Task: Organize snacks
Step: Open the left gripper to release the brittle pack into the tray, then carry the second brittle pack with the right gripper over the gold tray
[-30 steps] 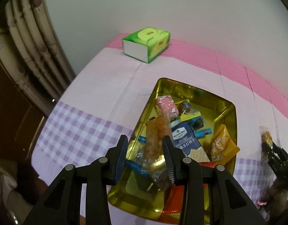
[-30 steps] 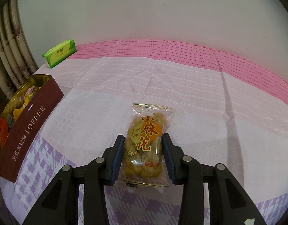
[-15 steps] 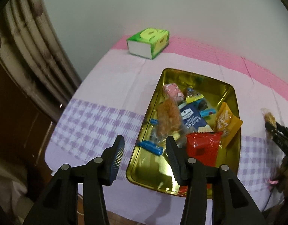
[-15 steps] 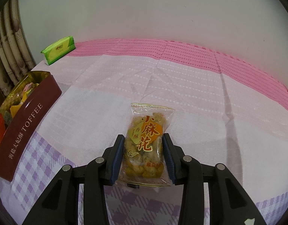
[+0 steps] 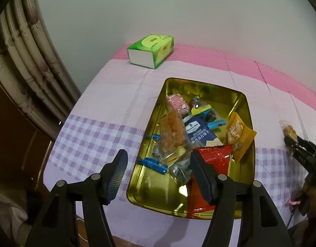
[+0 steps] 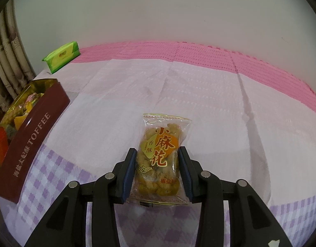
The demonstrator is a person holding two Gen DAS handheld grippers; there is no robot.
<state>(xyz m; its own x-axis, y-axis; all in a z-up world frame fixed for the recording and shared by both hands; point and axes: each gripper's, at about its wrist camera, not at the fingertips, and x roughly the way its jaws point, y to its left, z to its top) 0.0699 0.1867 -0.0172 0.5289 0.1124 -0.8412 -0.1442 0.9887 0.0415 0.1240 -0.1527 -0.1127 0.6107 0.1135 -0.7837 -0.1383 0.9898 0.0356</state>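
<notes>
A gold tin (image 5: 205,85) on the cloth holds several snacks: a clear packet of orange crisps (image 5: 172,129), a blue cracker pack (image 5: 197,131), a yellow pack (image 5: 238,135) and a red pack (image 5: 213,158). My left gripper (image 5: 160,173) hovers over the tin's near left corner. Its jaws are opening, and the pads press on nothing. My right gripper (image 6: 157,151) is shut on a clear packet of fried dough twists (image 6: 164,135), low over the tablecloth right of the tin. The left wrist view shows that gripper (image 5: 297,148) and its packet (image 5: 288,130) at the right edge.
A green tissue pack (image 5: 150,50) lies at the table's far left corner, near the wall. The tin's maroon outer wall (image 6: 34,127) stands left of my right gripper. Curtains (image 5: 24,61) hang left of the table, whose near edge drops off just below the tin.
My left gripper let go of the clear orange packet, which now lies in the tin, then drew back as its jaws spread wider. The right gripper and its packet stayed put.
</notes>
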